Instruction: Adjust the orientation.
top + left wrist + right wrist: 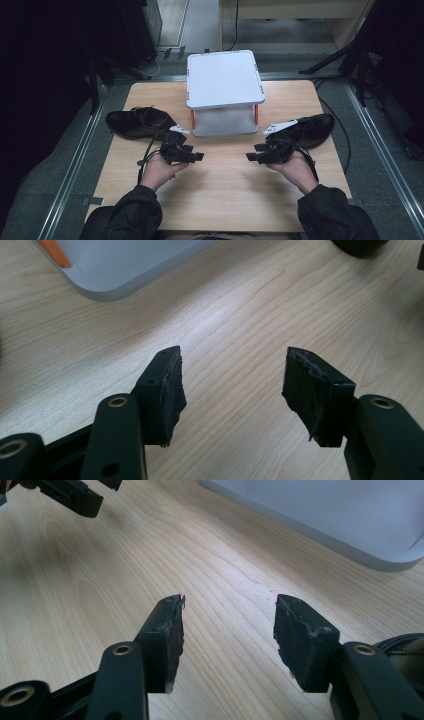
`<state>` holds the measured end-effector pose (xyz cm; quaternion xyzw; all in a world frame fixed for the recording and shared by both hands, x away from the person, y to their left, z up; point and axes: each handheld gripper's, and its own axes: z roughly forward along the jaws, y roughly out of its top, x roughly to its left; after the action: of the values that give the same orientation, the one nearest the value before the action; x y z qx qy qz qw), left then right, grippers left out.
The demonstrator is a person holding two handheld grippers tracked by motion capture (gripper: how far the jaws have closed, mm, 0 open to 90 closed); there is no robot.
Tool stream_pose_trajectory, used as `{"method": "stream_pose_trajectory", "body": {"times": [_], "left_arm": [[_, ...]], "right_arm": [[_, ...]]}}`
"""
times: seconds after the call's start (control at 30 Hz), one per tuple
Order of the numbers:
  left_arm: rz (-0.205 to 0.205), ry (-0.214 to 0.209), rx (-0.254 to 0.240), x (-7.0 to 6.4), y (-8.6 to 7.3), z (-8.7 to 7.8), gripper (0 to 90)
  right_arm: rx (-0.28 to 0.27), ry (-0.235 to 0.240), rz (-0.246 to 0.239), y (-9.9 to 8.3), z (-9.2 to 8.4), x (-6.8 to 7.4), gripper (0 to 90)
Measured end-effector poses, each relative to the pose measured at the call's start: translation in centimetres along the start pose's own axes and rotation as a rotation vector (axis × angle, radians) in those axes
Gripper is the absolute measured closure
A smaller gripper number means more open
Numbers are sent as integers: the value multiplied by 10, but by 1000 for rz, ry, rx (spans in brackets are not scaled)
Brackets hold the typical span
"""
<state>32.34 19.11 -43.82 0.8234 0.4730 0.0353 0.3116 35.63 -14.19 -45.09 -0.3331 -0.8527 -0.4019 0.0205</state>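
**Both tools released over bare wood, a shoe just behind each**

The left tool (196, 156) is held in the person's left hand (159, 171) low over the table (220, 195), its tips pointing toward the middle. In the left gripper view its two black jaws stand wide apart with nothing but wood grain between them; the pads (172, 390) look worn and frayed at the edges. It is released and grasps nothing.

The right tool (252, 156) mirrors it, carried by the right hand (295, 170) and pointing inward toward the other one. The right gripper view shows its jaws spread the same way, with bare table between the pads (295, 635). It too is released. The two tools face each other across a gap of clear wood, near but apart.

Just behind the left tool lies the left black shoe (137, 122), a laced leather one, resting on its sole near the table's left edge. The right black shoe (307, 131) lies just behind the right tool, near the right edge. Neither shoe is touched by a pad.

Between the shoes, at the far middle of the table, stands a white two-tier rack (225, 80) with orange posts (256, 114); its top shelf overhangs the far edge of the table. Its grey-white lower edge shows in both gripper views.
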Motion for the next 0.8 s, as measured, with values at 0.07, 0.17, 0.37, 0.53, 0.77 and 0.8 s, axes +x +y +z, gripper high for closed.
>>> {"method": "stream_pose_trajectory", "body": {"times": [0.07, 0.17, 0.37, 0.53, 0.77, 0.8], "left_arm": [[3, 0, 3, 0, 0, 0, 406], [2, 1, 5, 1, 0, 0, 405], [-15, -2, 4, 2, -1, -3, 406], [-47, 3, -5, 6, -4, -9, 410], [-91, 8, -15, 14, -10, -25, 423], [-99, 6, -13, 16, -10, -28, 425]], "right_arm": [[-3, 6, 6, 0, 0, -1, 483], [-3, 6, 4, 0, -1, -1, 495], [5, 11, -26, 1, -1, 0, 484], [18, 23, -31, 4, 3, 1, 480], [45, 40, -50, 10, 10, 3, 479], [49, 43, -55, 11, 12, 3, 479]]}}
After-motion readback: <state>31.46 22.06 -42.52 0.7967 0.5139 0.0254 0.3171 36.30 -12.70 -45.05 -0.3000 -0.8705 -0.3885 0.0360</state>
